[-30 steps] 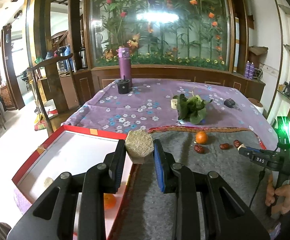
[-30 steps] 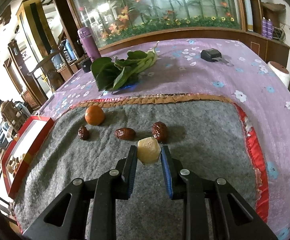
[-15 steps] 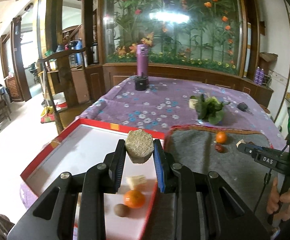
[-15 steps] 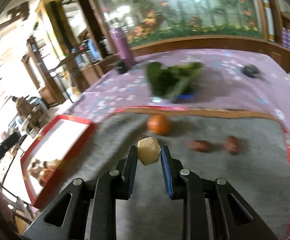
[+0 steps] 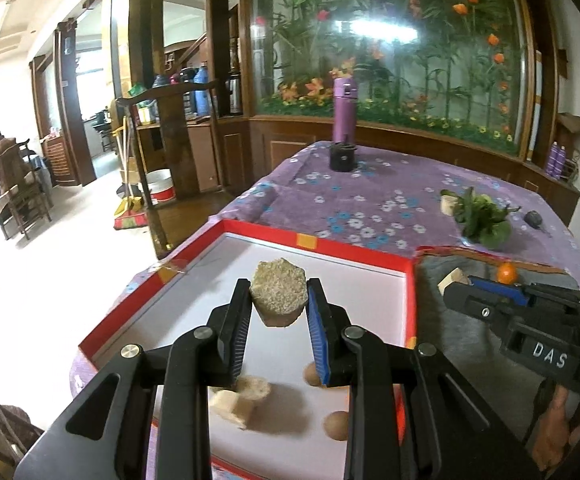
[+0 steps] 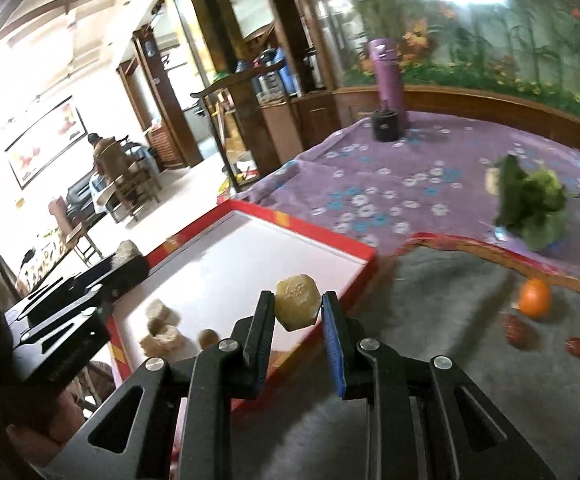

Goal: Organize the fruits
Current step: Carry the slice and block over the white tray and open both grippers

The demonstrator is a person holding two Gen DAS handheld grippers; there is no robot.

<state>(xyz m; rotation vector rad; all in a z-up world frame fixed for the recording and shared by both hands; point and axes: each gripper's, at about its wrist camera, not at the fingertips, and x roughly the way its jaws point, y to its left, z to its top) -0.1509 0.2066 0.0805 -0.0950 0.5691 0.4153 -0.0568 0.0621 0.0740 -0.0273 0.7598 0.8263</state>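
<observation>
Both grippers just swung from the mat to the tray [image 5: 369, 254], left gripper [image 5: 278, 322] clamping a grainy chunk [image 5: 278, 298] over it, right gripper [image 6: 297, 330] pinching a yellow piece [image 6: 295, 307] at its edge, so drop-off looks next.

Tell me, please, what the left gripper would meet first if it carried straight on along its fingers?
Probably the white floor of the red tray: the left gripper, shut on a grainy chunk, points down over it.

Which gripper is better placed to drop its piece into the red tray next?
Left. The left gripper holds its grainy chunk over the red tray. The right gripper holds its yellow piece at the tray's edge, mostly above the grey mat.
</observation>
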